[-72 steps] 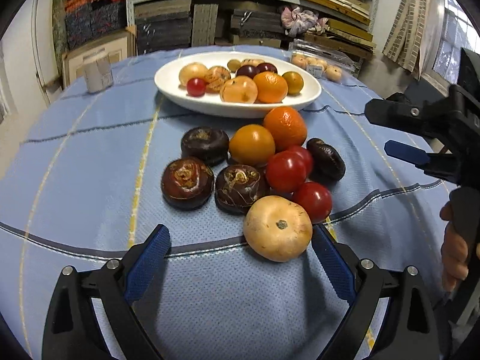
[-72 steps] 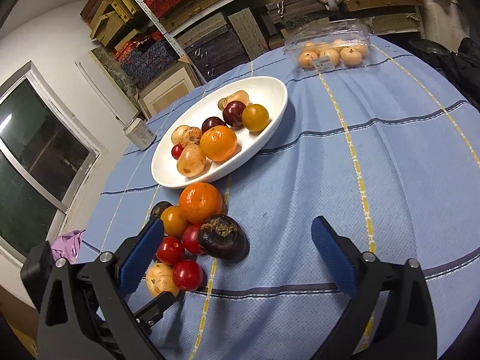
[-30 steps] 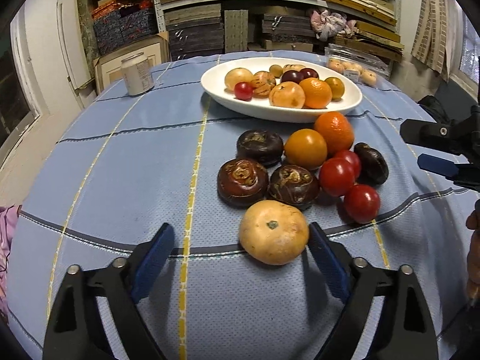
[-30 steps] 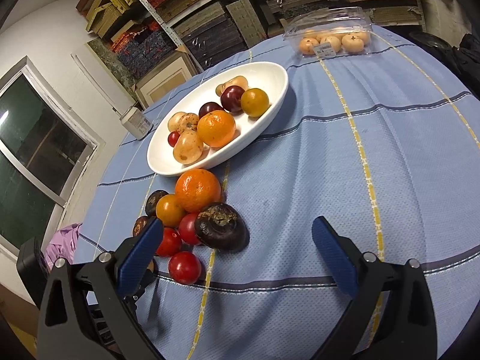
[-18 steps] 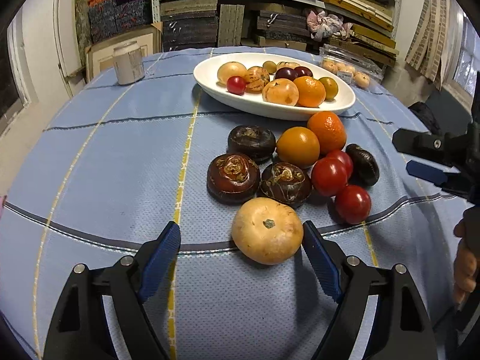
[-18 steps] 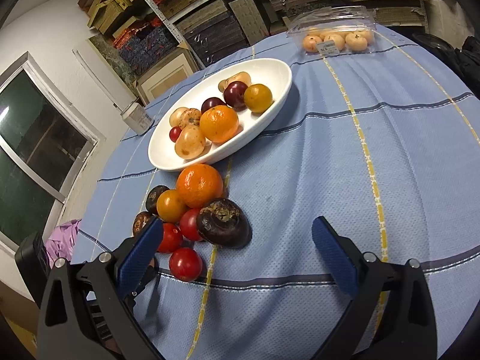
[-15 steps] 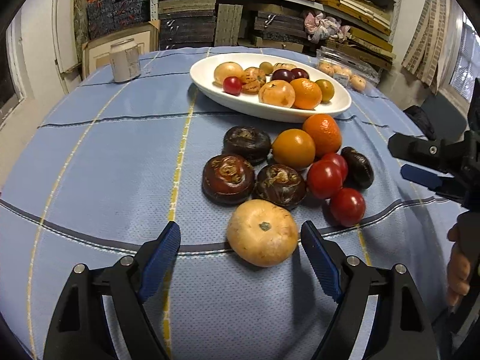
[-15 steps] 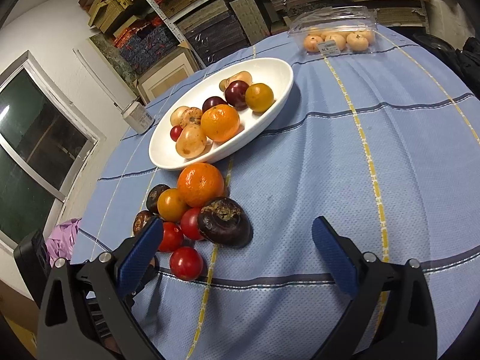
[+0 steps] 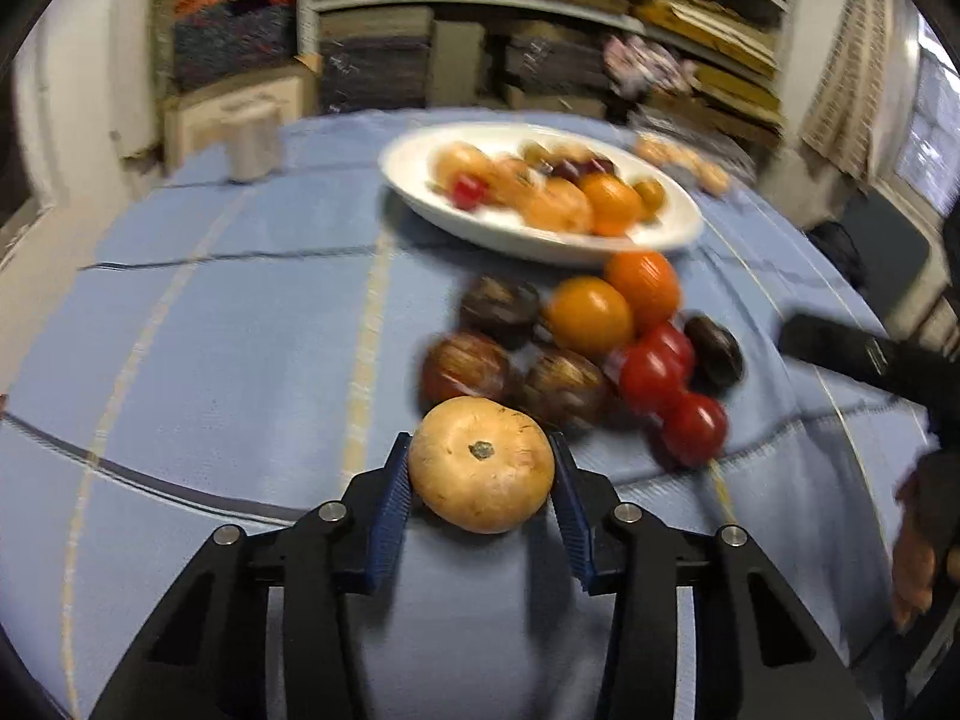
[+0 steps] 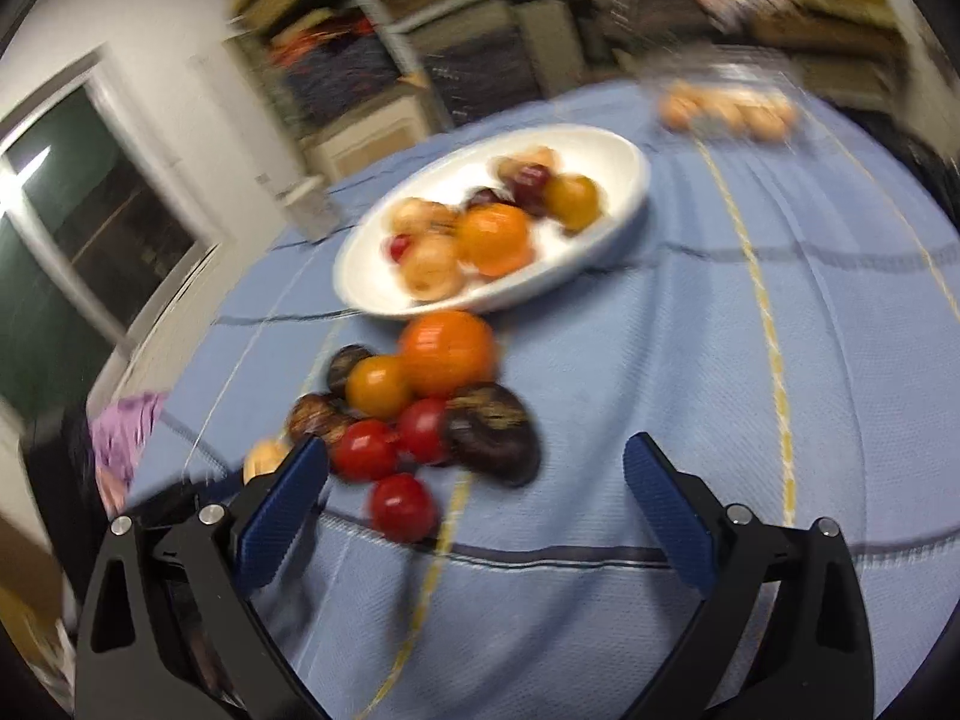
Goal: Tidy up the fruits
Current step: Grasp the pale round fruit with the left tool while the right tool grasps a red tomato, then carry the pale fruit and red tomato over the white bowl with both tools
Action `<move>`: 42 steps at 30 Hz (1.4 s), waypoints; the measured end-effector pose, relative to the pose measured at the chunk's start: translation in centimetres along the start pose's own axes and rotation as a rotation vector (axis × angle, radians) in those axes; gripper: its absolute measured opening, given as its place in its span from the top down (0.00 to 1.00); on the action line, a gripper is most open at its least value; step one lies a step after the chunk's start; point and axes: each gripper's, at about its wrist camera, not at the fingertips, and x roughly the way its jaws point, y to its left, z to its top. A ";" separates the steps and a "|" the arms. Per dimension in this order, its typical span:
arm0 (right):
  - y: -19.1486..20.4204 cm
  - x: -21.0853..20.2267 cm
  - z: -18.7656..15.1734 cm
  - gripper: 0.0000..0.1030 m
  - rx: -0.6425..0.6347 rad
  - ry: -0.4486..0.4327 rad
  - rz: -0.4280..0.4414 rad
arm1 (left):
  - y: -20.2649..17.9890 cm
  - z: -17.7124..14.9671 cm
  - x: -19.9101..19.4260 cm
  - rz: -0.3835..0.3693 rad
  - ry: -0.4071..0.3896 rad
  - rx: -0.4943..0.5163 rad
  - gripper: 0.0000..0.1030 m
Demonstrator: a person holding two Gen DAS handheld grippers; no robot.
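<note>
- Left claw [image 9: 480, 474] just closed, now pinching the tan fruit [image 9: 480, 464] low centre on the worktop [image 9: 210, 330].
- Lift straight, clear of the dark fruit [image 9: 564, 387], toward the white plate [image 9: 414, 168], upper centre.
- Right claw [image 10: 477, 480] spread, empty, bottom of its view.

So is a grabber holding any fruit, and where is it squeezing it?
Yes: the left gripper has just closed on the tan round fruit, blue jaws pressing its two opposite sides. The right gripper holds nothing.

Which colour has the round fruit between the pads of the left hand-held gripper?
Pale tan, with a small dark stem spot: the round fruit, clearest in the left wrist view.
</note>
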 end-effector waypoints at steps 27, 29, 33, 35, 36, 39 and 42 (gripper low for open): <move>3.5 3.7 -2.9 0.70 -0.219 0.119 -0.007 | -0.6 -0.4 0.9 0.001 0.057 0.039 0.56; 3.5 3.8 -2.9 0.71 -0.220 0.118 -0.005 | -0.8 -0.4 0.8 0.002 0.050 0.047 0.57; 3.5 3.6 -2.9 0.71 -0.215 0.112 0.005 | -1.4 -0.4 0.3 0.013 0.022 0.076 0.57; 3.5 3.5 -2.8 0.71 -0.213 0.108 0.008 | -1.6 -0.4 0.1 0.024 0.010 0.088 0.57; 3.4 3.4 -2.8 0.71 -0.210 0.103 0.011 | -1.7 -0.4 -0.1 0.031 0.002 0.093 0.57; 3.2 2.6 -2.5 0.71 -0.191 0.076 0.030 | -2.0 -0.4 -0.5 0.049 -0.022 0.107 0.57; 2.8 1.8 -2.0 0.71 -0.164 0.047 0.043 | -2.3 -0.3 -0.9 0.060 -0.043 0.121 0.57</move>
